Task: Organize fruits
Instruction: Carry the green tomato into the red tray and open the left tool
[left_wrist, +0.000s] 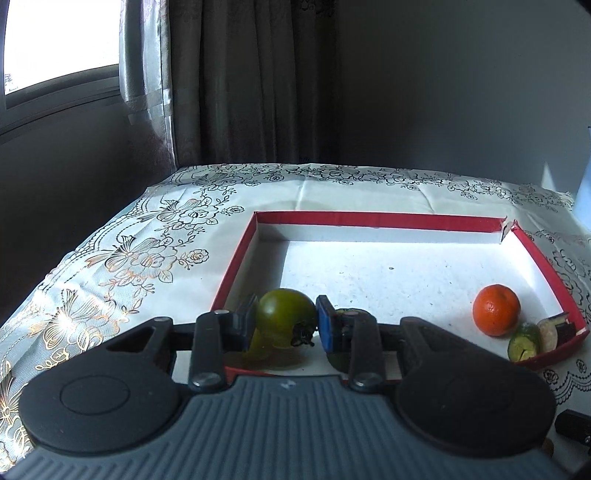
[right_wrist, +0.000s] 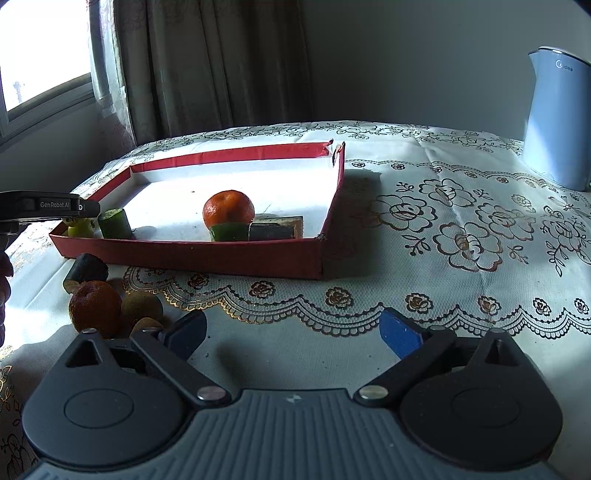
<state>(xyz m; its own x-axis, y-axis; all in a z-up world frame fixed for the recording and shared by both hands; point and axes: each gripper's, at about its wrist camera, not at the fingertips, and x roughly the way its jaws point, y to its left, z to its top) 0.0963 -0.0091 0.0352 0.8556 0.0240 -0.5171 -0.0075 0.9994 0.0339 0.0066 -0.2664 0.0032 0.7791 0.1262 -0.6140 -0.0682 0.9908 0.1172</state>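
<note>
The left gripper (left_wrist: 286, 321) is clamped on something, while the right gripper (right_wrist: 293, 332) gapes wide, empty.

"GenRobot.AI" on left tool (right_wrist: 79, 212), partly legible "idea" on blue kettle (right_wrist: 557, 122)

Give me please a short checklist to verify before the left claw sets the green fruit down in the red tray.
1. Left claw shut on the green tomato: ok.
2. Tomato above the red tray: ok.
3. Bare tray floor ahead of it: ok.
4. Orange in the tray well aside: ok.
5. Right claw open, over the tablecloth, outside the tray: ok.
6. Whether the tomato touches the floor: cannot tell.
</note>
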